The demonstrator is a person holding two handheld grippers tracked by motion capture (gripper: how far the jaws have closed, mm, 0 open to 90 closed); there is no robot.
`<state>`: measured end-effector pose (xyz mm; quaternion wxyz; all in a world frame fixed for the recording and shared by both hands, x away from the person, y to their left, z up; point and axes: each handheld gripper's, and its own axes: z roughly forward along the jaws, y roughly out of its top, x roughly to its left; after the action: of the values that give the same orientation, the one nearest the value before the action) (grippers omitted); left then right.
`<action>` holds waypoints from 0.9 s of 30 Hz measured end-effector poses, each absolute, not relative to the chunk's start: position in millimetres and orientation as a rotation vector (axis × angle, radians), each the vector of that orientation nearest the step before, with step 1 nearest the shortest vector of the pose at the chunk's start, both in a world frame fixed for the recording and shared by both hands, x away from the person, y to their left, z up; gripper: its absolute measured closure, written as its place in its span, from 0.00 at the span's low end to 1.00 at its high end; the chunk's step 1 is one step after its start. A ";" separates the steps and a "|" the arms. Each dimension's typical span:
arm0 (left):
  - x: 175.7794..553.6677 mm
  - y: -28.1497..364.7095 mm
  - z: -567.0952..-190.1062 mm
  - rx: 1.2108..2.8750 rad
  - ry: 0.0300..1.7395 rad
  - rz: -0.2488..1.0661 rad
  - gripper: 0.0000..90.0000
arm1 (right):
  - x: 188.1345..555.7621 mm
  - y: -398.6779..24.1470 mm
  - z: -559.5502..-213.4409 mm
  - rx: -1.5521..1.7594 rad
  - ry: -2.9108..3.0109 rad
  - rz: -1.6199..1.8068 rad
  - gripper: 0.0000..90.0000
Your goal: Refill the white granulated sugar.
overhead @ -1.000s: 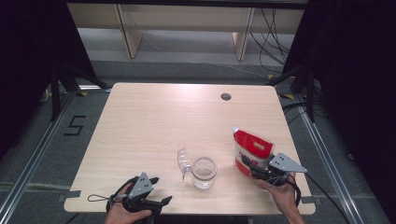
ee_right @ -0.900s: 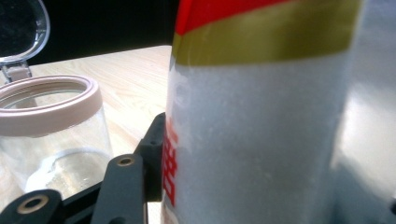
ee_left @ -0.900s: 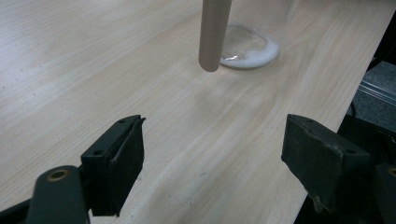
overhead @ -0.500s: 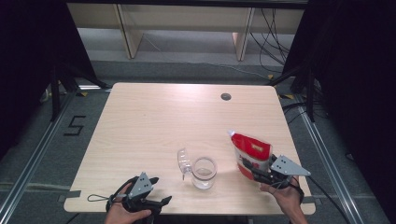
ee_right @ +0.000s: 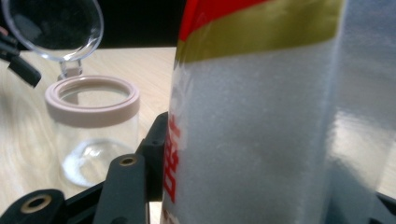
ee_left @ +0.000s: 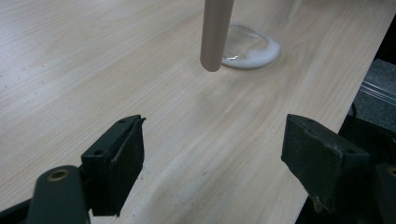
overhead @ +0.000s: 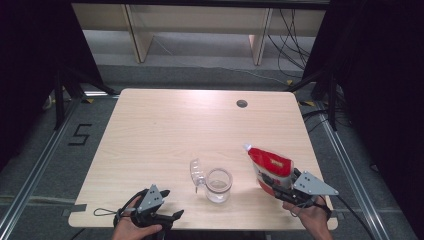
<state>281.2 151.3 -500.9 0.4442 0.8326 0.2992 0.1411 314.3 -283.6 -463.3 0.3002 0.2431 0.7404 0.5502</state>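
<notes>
The right gripper (overhead: pixel 276 187), at about 4 o'clock on the table (overhead: pixel 165 130), has its jaws clamped on the lower body of a red pouch (overhead: pixel 270 167) of white granules, holding it tilted with its white spout corner up at 11 o'clock, towards the jar; in the right gripper view the pouch (ee_right: pixel 261 116) sits between the 2 black jaws, its clear lower panel showing the white fill. That grip low on the body leaves the spout free, probably so the pouch can be tipped over the jar. The clear jar (overhead: pixel 218 184) stands upright at about 6 o'clock, just left of the pouch and apart from it, its hinged lid (overhead: pixel 197 171) swung open to the left, away from the pouring side. The left gripper (overhead: pixel 167 216) rests at 7 o'clock by the near edge, jaws wide apart and holding nothing, perhaps waiting to steady the jar. Jar and pouch both sit close to the near edge, so room there is tight; the far half of the table lies open, bare but for a small cable hole (overhead: pixel 242 103) at 1 o'clock.
</notes>
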 end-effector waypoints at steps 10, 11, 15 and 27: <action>281.0 151.3 -500.8 2.065 0.741 0.350 0.23 | 298.0 -273.9 -456.9 0.485 2.023 1.362 0.57; 281.0 151.3 -500.8 2.065 0.741 0.350 0.23 | 296.8 -273.3 -457.2 0.476 2.029 1.347 0.57; 280.0 150.5 -501.2 2.055 0.763 0.338 0.23 | 293.1 -269.2 -458.7 0.427 2.053 1.277 0.57; 279.9 148.7 -503.3 2.033 0.768 0.328 0.23 | 285.7 -260.2 -454.2 0.305 2.099 1.135 0.58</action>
<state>279.9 148.7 -503.3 0.4544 0.8240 0.3112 0.1329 285.7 -260.2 -454.2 0.3596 0.1184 0.8143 0.4401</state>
